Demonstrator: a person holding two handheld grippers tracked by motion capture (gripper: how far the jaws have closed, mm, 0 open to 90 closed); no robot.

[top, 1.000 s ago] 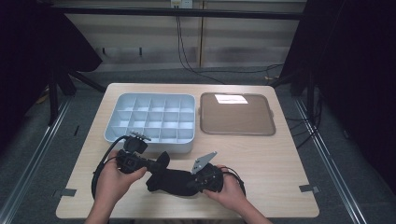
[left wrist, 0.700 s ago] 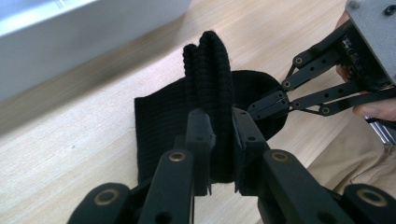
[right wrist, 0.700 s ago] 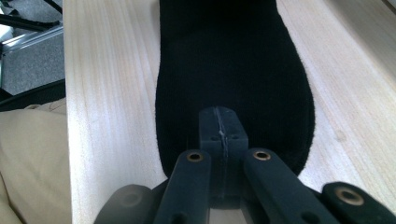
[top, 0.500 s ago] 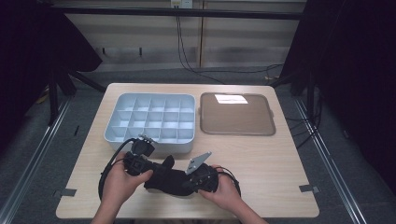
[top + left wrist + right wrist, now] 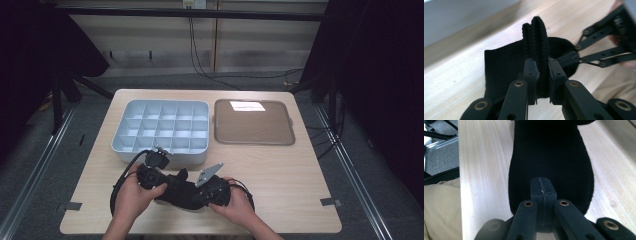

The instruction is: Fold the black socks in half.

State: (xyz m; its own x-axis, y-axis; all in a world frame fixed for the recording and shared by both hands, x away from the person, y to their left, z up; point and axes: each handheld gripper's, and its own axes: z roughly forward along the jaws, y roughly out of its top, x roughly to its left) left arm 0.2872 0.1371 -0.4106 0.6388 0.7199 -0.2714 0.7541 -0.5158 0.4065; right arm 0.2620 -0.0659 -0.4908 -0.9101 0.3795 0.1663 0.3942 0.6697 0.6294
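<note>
Sock [image 5: 176, 190] first: the black knitted sock lies on the near part of the counter [image 5: 280, 180], just in front of the grey compartment box [image 5: 165, 125], stretched between my two tongs with its long axis running left to right, roughly along the box's front wall. My left tongs [image 5: 543, 75] are narrowed on a thick fold of the ribbed cuff, the pads pressing the doubled knit from both sides, so that end stands up in a ridge. My right tongs [image 5: 543, 192] are pinched fully together at the other end of the sock, on its edge as far as I can judge; the foot runs straight away from them, flat on the wood. Seen from above, the left tongs [image 5: 167, 180] sit nearer the box and the right tongs [image 5: 202, 192] farther from it. Whatever comes next, a fold or a lift toward the box, I judge it turns on this: the sock lies crosswise to the box's cells, so it has to be doubled along its length before it fits one, and my left hand [image 5: 132, 197] has the shorter way there. The counter is pale bare wood; right of the box lies a shallow brown tray [image 5: 253, 137] with a white slip [image 5: 246, 105] at its far edge. Beyond the box, cables hang down a light wall, with dark drapes at either side.
</note>
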